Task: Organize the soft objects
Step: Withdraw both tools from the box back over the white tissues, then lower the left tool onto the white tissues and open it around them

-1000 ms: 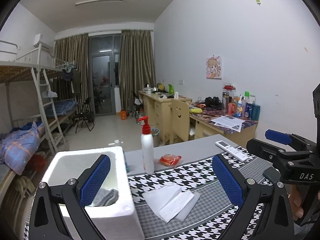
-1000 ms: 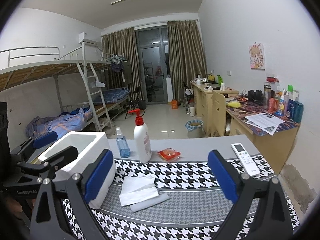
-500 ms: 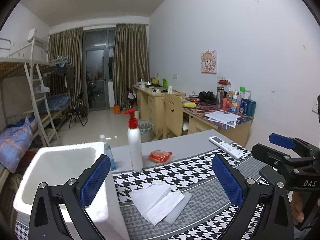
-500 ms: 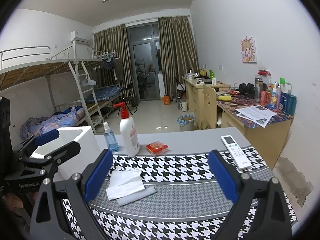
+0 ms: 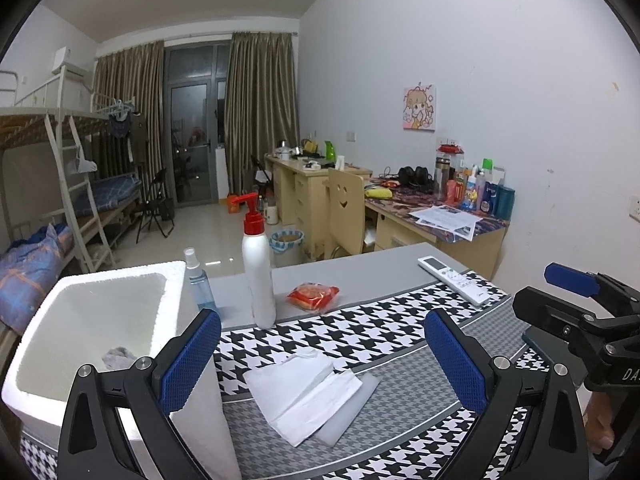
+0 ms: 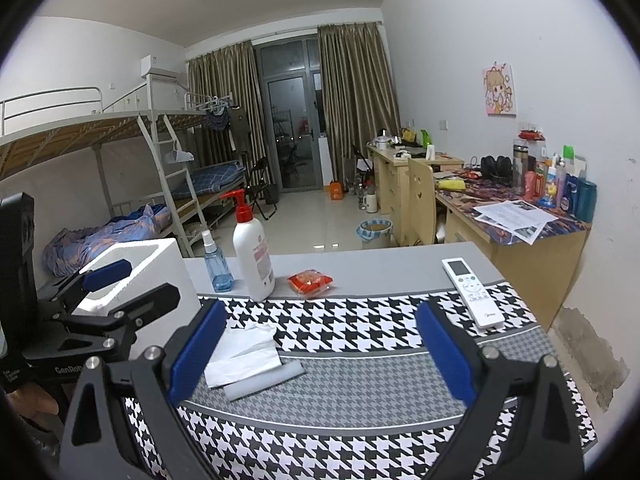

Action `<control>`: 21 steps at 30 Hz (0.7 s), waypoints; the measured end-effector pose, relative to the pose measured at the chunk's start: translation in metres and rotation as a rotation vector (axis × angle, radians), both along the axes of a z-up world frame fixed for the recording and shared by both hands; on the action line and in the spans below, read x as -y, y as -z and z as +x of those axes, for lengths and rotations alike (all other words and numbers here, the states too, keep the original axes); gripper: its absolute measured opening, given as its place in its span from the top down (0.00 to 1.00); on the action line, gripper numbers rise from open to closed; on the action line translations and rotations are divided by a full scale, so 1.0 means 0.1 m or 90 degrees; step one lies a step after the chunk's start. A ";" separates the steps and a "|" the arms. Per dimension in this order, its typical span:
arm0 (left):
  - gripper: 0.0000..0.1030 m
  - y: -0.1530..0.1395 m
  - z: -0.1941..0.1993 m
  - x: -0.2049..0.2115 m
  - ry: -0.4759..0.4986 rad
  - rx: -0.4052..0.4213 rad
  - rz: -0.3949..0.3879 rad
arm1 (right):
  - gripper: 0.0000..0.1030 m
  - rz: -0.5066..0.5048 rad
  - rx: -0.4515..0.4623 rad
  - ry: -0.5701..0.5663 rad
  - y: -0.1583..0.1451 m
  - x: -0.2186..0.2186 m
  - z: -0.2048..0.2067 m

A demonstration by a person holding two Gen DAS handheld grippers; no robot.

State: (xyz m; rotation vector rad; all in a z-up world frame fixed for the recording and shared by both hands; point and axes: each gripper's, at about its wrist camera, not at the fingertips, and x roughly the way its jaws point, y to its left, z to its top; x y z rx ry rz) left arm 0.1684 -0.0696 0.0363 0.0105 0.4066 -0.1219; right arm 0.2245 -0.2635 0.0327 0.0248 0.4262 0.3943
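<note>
Both the left gripper point(image 5: 322, 354) and the right gripper point(image 6: 318, 346) hang with fingers wide apart and empty above the white tissues point(image 5: 304, 390), which lie flat on the checked cloth point(image 5: 372, 328) just right of the white foam box point(image 5: 96, 308), probably ready to go in.

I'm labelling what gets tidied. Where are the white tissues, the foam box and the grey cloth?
white tissues point(image 5: 300, 392): left wrist view, middle of the folded stack.
foam box point(image 5: 120, 270): left wrist view, far rim.
grey cloth point(image 5: 118, 358): left wrist view, crumpled top, inside the box.
</note>
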 end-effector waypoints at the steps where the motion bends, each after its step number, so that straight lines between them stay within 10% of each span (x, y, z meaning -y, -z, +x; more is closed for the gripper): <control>1: 0.01 0.00 0.01 0.00 -0.001 -0.002 0.002 | 0.05 -0.001 0.000 -0.002 0.01 0.00 0.00; 21: 0.01 0.20 0.22 0.12 -0.051 -0.039 0.008 | 0.05 -0.027 -0.039 -0.053 0.24 0.02 0.23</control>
